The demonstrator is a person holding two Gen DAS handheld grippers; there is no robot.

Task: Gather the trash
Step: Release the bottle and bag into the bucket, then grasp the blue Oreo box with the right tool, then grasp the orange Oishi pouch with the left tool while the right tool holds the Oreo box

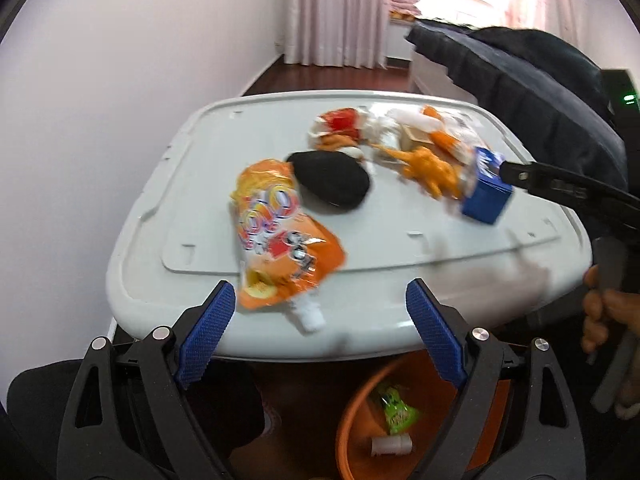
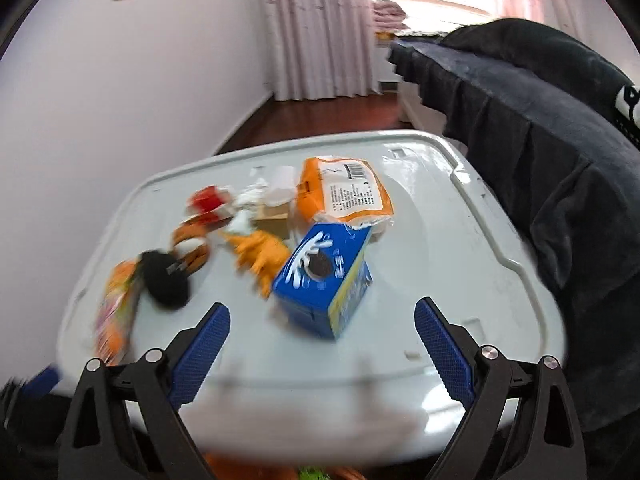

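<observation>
Trash lies scattered on a white plastic lid (image 1: 200,184). Nearest my left gripper (image 1: 320,296) is an orange drink pouch (image 1: 280,240) with a white spout. The gripper is open, its pads either side of the spout end and touching nothing. Behind the pouch are a black lump (image 1: 328,182), a red wrapper (image 1: 340,124) and an orange toy dinosaur (image 1: 428,168). My right gripper (image 2: 323,310) is open just short of a tilted blue biscuit box (image 2: 324,276). An orange barcoded packet (image 2: 344,192) lies behind the box.
An orange bucket (image 1: 352,420) stands below the lid's near edge, holding a green wrapper (image 1: 396,404) and a white cap (image 1: 390,446). A dark jacket (image 2: 540,160) hangs along the right side. A person's hand (image 1: 600,312) is at the right. The floor is dark wood.
</observation>
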